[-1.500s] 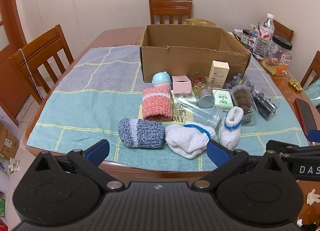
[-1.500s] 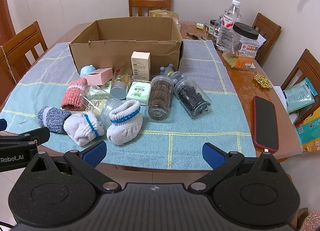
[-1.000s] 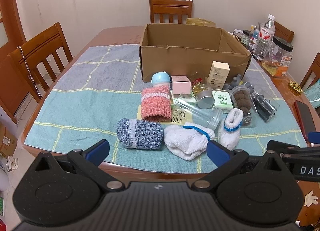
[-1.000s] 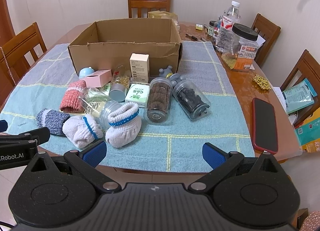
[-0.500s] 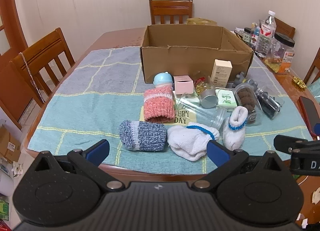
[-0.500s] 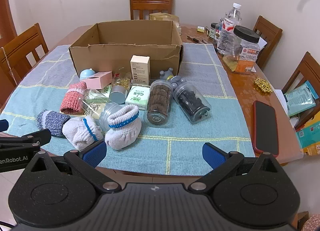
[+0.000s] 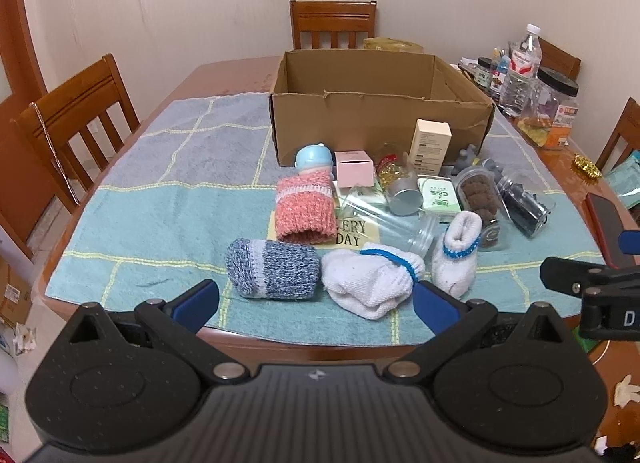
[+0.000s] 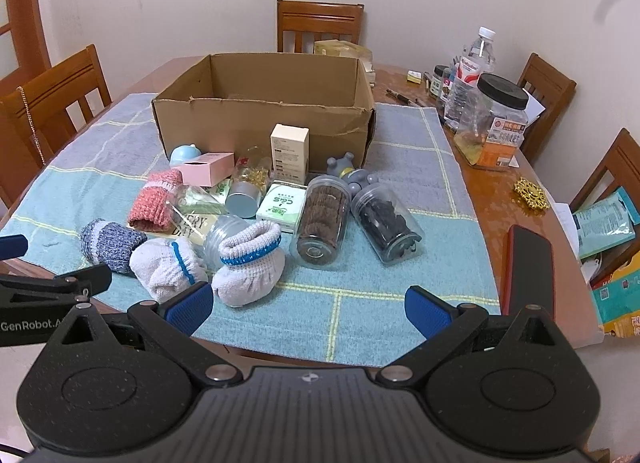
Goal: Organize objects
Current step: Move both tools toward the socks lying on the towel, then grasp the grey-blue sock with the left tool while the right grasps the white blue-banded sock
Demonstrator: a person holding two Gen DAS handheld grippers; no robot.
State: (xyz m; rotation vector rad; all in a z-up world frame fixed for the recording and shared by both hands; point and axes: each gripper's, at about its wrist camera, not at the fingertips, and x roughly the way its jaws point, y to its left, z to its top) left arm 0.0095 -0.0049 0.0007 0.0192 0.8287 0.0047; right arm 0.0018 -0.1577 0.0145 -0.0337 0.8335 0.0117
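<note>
Tools poised at the bench edge, nothing gripped.

Left tool (image 7: 316, 301) and right tool (image 8: 306, 309) both hang spread wide and empty, short of the towel. Nearest lie the blue-grey sock (image 7: 274, 269) and two white socks (image 7: 370, 279), soft, light, easy to pinch across the middle. Behind them the clear jars (image 8: 322, 221) on their sides look hard, slick and apt to roll; grip across the body. The cardboard box (image 7: 380, 119) stands behind the pile, seemingly empty.
</note>
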